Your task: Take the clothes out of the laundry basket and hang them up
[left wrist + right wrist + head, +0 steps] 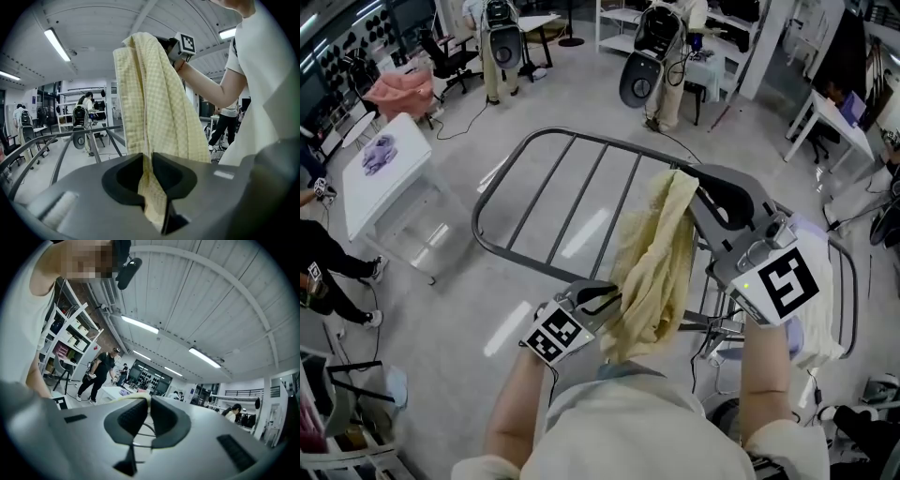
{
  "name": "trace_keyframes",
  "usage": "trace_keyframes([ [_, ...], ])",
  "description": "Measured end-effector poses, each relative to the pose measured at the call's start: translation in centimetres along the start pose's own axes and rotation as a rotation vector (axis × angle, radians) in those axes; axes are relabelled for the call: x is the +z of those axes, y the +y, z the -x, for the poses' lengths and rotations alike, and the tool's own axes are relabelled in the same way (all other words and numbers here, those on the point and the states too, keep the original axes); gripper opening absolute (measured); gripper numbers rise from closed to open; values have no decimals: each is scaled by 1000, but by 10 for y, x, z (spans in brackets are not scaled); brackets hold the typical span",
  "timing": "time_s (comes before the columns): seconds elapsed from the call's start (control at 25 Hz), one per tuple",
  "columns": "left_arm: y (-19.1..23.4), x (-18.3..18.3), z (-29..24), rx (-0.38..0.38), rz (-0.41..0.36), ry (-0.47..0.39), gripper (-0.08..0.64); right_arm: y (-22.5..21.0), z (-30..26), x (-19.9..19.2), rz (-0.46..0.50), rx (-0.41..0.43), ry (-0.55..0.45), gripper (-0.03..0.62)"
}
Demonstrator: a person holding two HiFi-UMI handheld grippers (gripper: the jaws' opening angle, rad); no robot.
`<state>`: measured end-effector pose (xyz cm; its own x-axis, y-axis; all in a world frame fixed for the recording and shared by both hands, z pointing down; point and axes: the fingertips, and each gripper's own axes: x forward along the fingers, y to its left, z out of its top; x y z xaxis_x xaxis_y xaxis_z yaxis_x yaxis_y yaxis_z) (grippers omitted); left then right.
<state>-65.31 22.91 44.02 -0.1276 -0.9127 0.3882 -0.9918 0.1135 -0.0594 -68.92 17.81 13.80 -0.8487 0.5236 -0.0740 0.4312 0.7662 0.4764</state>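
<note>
Head view | left gripper [602, 300], right gripper [698, 181] both clenched on yellow cloth [656, 262] | drying rack [546, 139] beneath

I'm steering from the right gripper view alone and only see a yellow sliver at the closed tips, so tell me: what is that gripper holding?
Observer: The right gripper pinches the top of a yellow cloth, which hangs down from it.
Operator: Is the other gripper on it too?
Observer: Yes. The left gripper is clamped on a lower fold of the same cloth.
Operator: What lies below the cloth?
Observer: A grey metal drying rack. In the head view the cloth hangs over its right part.
</note>
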Motion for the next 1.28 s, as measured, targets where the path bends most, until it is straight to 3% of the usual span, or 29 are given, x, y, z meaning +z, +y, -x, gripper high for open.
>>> trace_keyframes([
  [0.2,-4,13,3,-92,16,-40,52,0,16,13,-4,-76,42,20],
  [0.36,-15,17,-5,-161,-37,-59,58,12,28,26,10,-128,63,20],
  [0.44,-19,22,-7,-204,-59,-71,98,18,35,34,15,-188,85,20],
  [0.52,-21,23,-1,-251,-98,-83,32,25,39,42,15,-270,111,20],
  [0.64,-23,18,23,-297,-152,-83,28,33,47,48,9,-389,153,20],
  [0.88,-4,12,84,-273,-263,-75,26,36,84,44,5,-590,263,20],
  [1.08,27,25,133,-212,-326,-73,25,37,98,38,-24,-688,309,20],
  [1.28,30,37,184,-278,-343,-140,25,44,98,39,-39,-738,332,20],
])
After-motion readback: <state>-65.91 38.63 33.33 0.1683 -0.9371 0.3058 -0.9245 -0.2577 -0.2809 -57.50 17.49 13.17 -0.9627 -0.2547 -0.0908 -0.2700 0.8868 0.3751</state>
